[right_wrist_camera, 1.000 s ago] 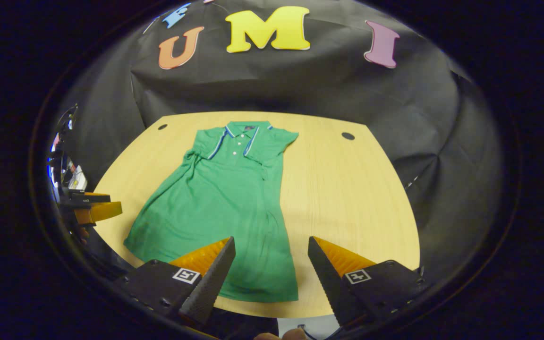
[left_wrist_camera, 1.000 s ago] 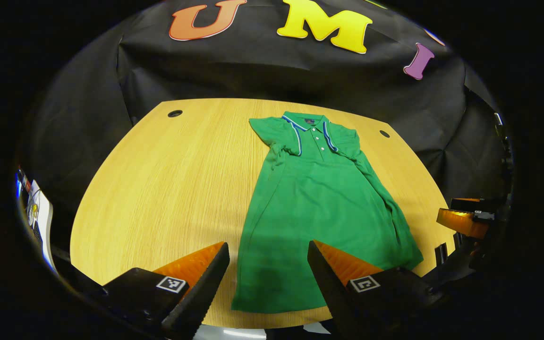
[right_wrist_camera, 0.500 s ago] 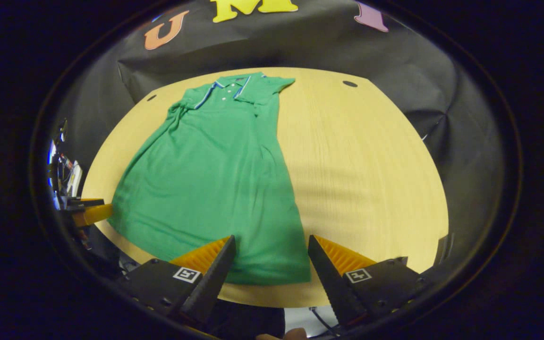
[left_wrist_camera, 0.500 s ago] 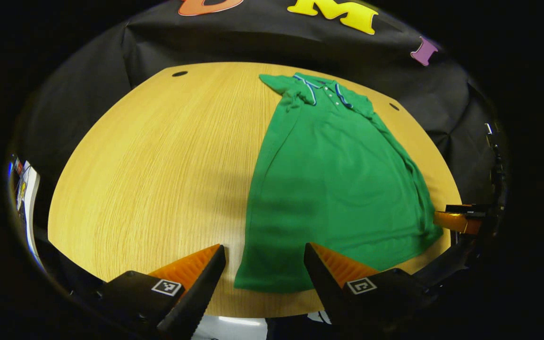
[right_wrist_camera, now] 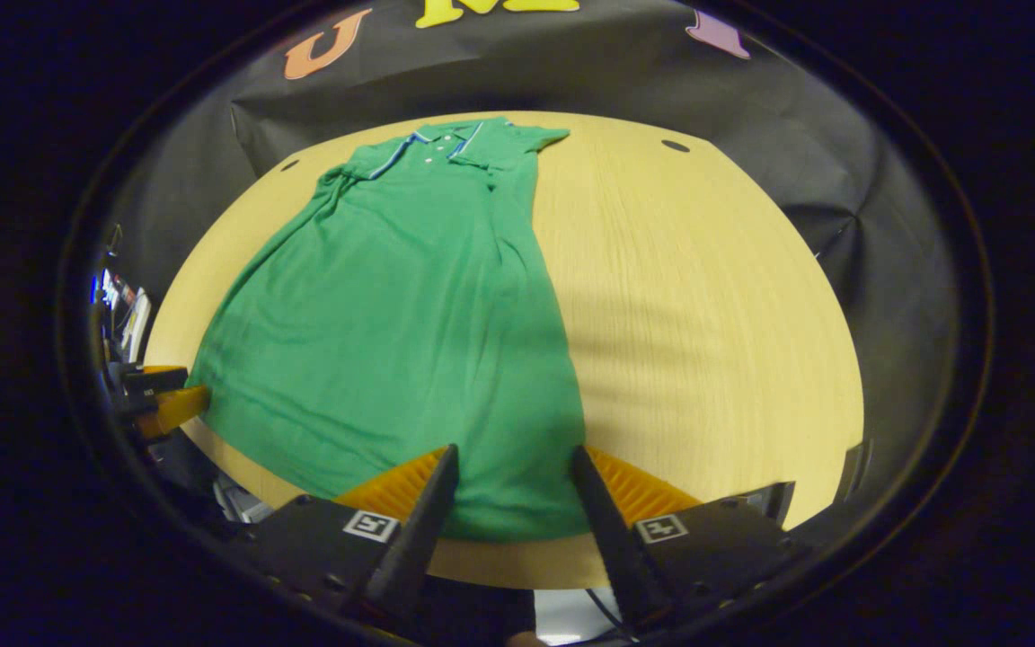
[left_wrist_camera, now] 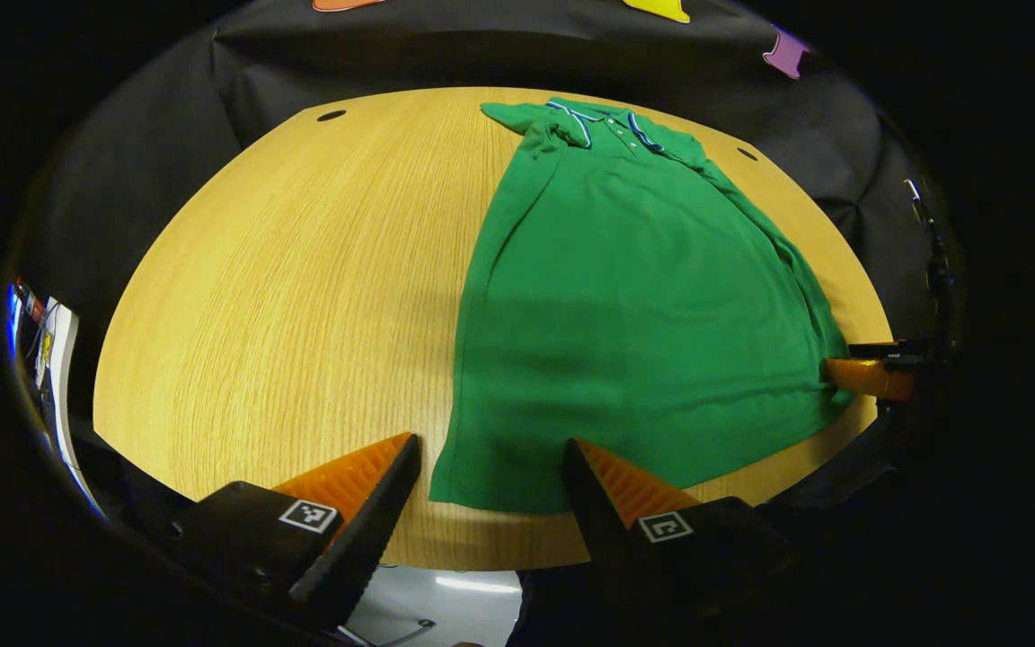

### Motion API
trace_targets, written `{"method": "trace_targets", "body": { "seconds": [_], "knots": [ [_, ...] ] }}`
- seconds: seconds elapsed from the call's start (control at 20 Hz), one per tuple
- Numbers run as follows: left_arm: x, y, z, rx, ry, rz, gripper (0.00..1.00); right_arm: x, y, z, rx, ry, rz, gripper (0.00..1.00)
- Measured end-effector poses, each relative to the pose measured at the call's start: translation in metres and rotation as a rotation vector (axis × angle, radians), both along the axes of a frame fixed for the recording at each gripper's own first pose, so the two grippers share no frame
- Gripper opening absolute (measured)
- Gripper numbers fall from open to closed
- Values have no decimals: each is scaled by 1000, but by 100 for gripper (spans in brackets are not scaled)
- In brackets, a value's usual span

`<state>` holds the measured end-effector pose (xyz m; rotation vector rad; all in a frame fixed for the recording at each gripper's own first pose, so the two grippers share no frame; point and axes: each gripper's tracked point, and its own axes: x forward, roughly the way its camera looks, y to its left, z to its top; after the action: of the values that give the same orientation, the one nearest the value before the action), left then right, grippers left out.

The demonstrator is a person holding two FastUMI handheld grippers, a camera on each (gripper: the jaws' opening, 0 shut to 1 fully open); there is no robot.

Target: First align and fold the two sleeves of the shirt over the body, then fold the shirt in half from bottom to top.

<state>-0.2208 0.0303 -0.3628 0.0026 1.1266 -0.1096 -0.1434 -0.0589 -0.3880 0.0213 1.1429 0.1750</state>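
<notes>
The left gripper hovered at the near hem corner of the green shirt, fingers spread wide — nothing between them pressed. The right gripper sat likewise over the opposite hem corner, fingers apart. The shirt lay flat on the wooden table, sleeves folded over the body — collar at the far edge.

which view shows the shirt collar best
The right gripper view: the shirt collar faces the camera with both striped edges and the button placket showing. In the left gripper view the collar sits farther off and looks more skewed.
</notes>
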Motion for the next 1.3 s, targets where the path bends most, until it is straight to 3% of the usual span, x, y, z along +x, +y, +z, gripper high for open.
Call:
{"method": "trace_targets", "body": {
  "seconds": [0.1,0.15,0.2,0.25,0.3,0.35,0.45,0.8,1.3],
  "knots": [
    [2,0,0,-8,-5,14,89,1,3,1,13,1,-4,56],
    [2,1,0,-15,-4,21,73,1,4,1,26,2,-9,50],
    [3,1,-1,-20,-8,23,63,1,8,2,50,10,-15,32],
    [4,2,-2,-23,-10,29,50,0,10,2,64,14,-18,21],
    [4,-1,-1,-41,-10,33,35,1,10,3,62,13,-15,2],
    [5,-3,-1,-49,-10,37,17,2,11,2,58,13,-10,2],
    [5,-3,0,-56,-10,32,7,2,12,3,59,9,-11,0],
    [21,-6,19,-123,-15,36,6,21,13,29,87,-36,-14,0],
    [114,-17,87,-179,-219,-2,6,103,13,104,159,-196,-72,0]
  ]
}}
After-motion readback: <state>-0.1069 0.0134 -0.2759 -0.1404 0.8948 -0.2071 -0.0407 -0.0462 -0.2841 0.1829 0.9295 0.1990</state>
